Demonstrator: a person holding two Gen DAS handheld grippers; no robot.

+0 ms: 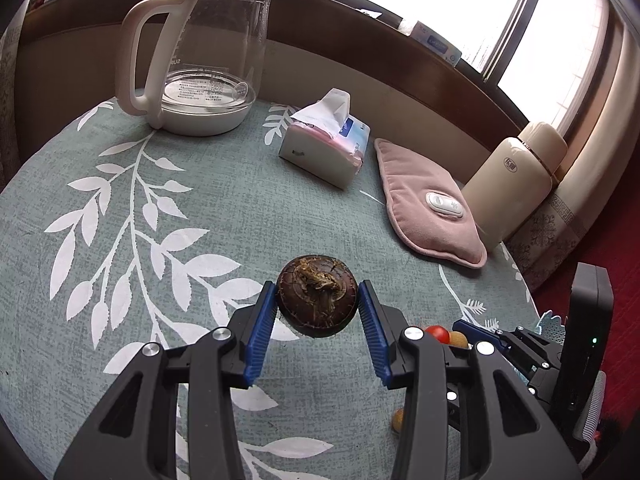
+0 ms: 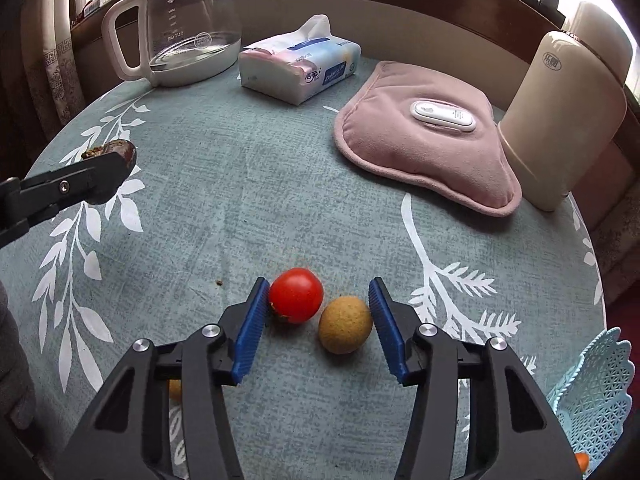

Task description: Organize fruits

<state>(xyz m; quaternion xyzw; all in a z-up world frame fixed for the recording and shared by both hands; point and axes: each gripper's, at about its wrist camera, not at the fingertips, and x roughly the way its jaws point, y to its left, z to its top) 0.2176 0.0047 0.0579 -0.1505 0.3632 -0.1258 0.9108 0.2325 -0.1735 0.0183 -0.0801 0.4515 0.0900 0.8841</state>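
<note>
A dark brown, rough-skinned fruit is clenched between the blue pads of the left gripper and held clear above the leaf-patterned tablecloth, with a wide bare stretch of cloth at the left, out to the round table edge. Further right, the right gripper is lowered around 2 fruits — a red tomato touching the left pad and a tan round fruit just beside the right pad; neither is seen squeezed. A blue lattice basket overhangs the table's right edge. A kettle, tissue pack, pink heating pad and cream flask are lined along the far rim.
</note>
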